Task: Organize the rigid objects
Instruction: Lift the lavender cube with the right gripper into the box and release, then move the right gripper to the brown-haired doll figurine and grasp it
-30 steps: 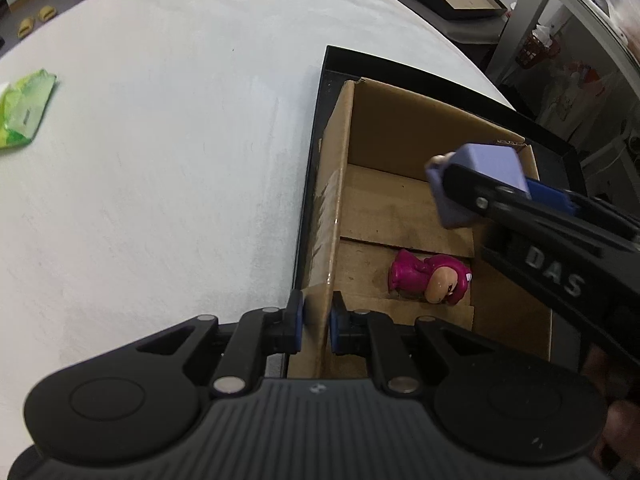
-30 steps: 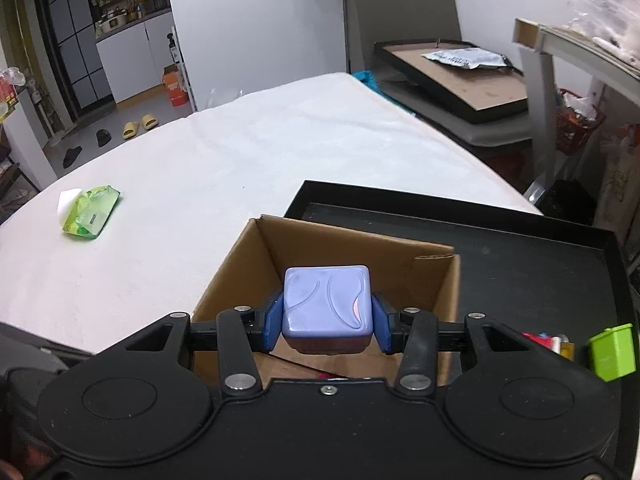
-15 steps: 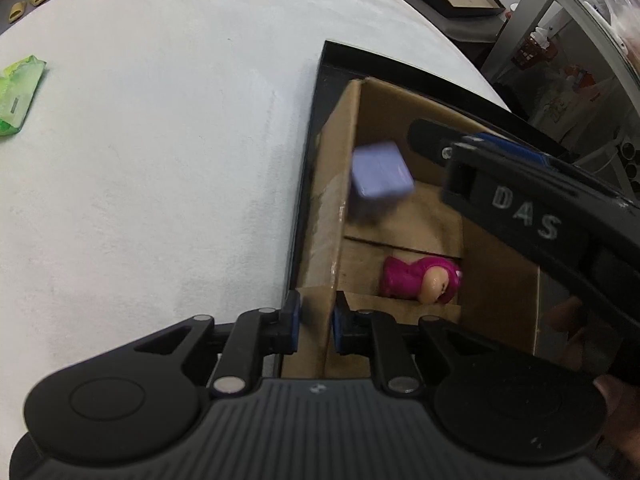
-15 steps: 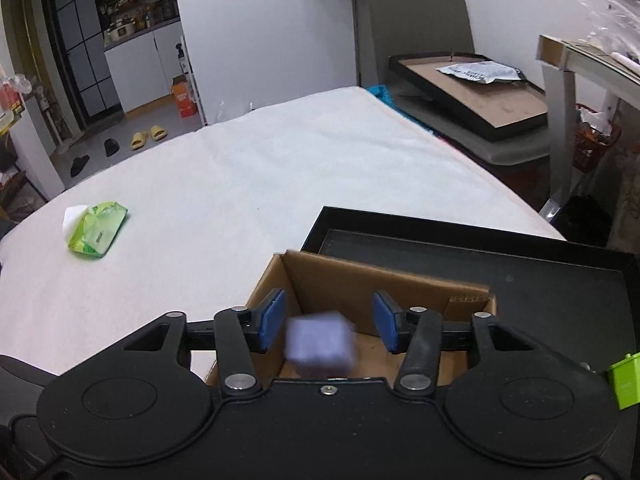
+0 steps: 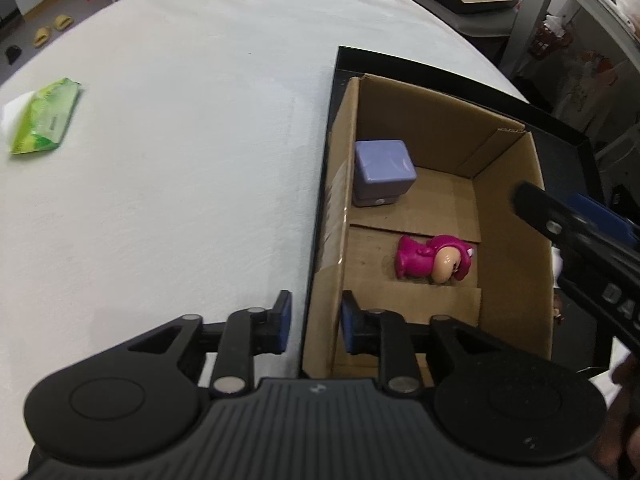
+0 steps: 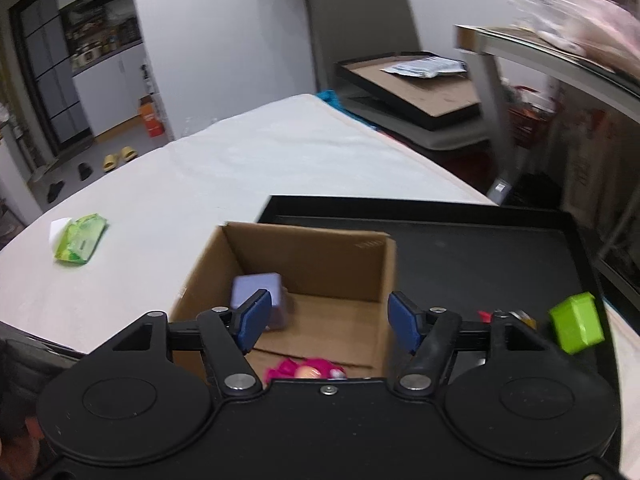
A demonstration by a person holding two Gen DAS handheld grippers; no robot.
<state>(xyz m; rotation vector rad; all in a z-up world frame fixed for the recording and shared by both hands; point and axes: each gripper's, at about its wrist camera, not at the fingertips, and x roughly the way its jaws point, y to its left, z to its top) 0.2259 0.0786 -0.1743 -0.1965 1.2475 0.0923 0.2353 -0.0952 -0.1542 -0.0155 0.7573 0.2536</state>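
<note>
Purple cube (image 5: 384,171) now inside box (image 5: 508,208)

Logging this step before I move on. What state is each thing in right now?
Cardboard box: open-topped, standing in the black tray.
Purple cube: resting inside the box.
Pink figure: lying on its side inside the box.
Left gripper: open, straddling the box wall.
Right gripper: open, empty.

green packet (image 5: 44,120) on white table (image 5: 180,100), yellow slippers (image 6: 119,157)
</note>
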